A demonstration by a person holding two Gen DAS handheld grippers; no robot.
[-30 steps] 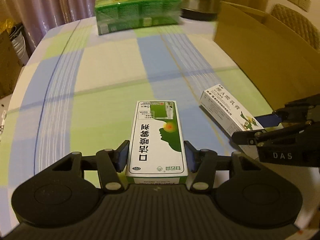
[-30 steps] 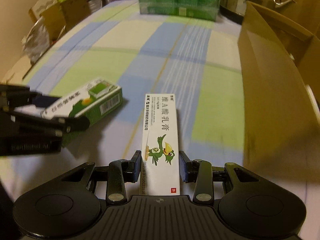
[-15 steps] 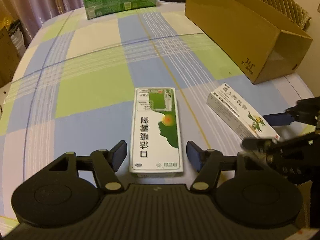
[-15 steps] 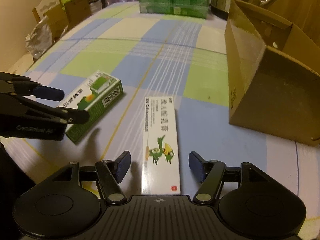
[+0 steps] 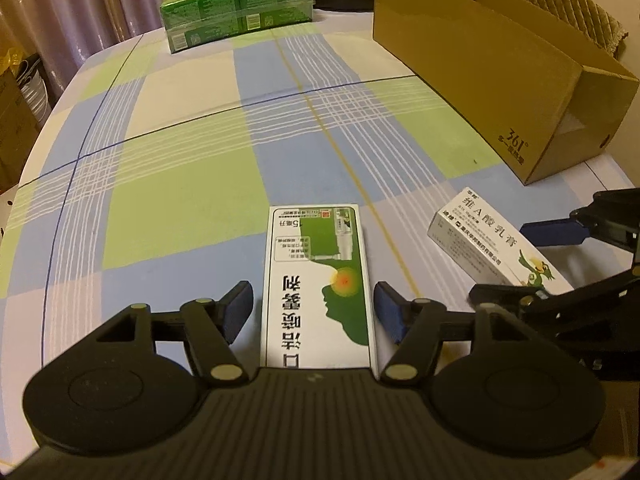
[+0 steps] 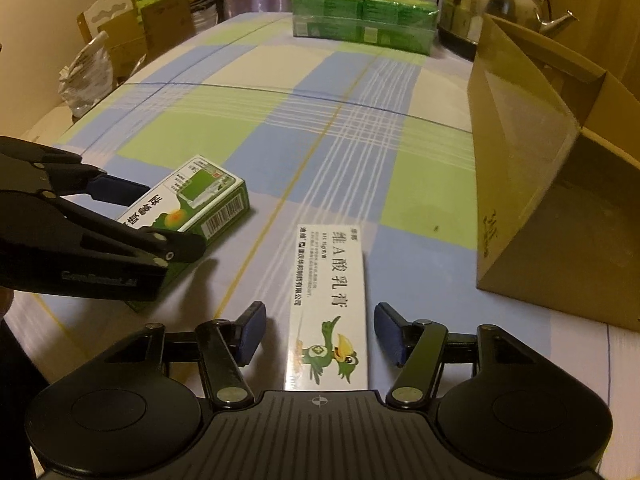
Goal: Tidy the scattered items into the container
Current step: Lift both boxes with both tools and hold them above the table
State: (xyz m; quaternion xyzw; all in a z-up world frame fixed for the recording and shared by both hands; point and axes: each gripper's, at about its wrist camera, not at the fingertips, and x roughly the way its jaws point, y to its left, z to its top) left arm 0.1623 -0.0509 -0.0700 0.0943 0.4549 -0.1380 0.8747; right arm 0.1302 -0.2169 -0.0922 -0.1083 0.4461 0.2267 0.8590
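A green and white medicine box [image 5: 318, 284] lies flat on the checked tablecloth between the open fingers of my left gripper [image 5: 316, 316], with gaps on both sides. It also shows in the right wrist view [image 6: 188, 210]. A long white box with a green bird [image 6: 328, 308] lies between the open fingers of my right gripper [image 6: 318, 334], untouched. It also shows in the left wrist view [image 5: 496, 248]. The open cardboard box [image 5: 480, 68] stands at the right, also seen in the right wrist view [image 6: 532, 184].
A shrink-wrapped pack of green boxes [image 5: 236, 12] with a red box on top sits at the table's far end. A steel kettle [image 6: 492, 4] stands behind the cardboard box. Bags and cartons [image 6: 120, 52] lie beyond the left table edge.
Both grippers were shut on their boxes a second ago; they have opened and pulled back. Both boxes now rest on the tablecloth nearer the front edge.
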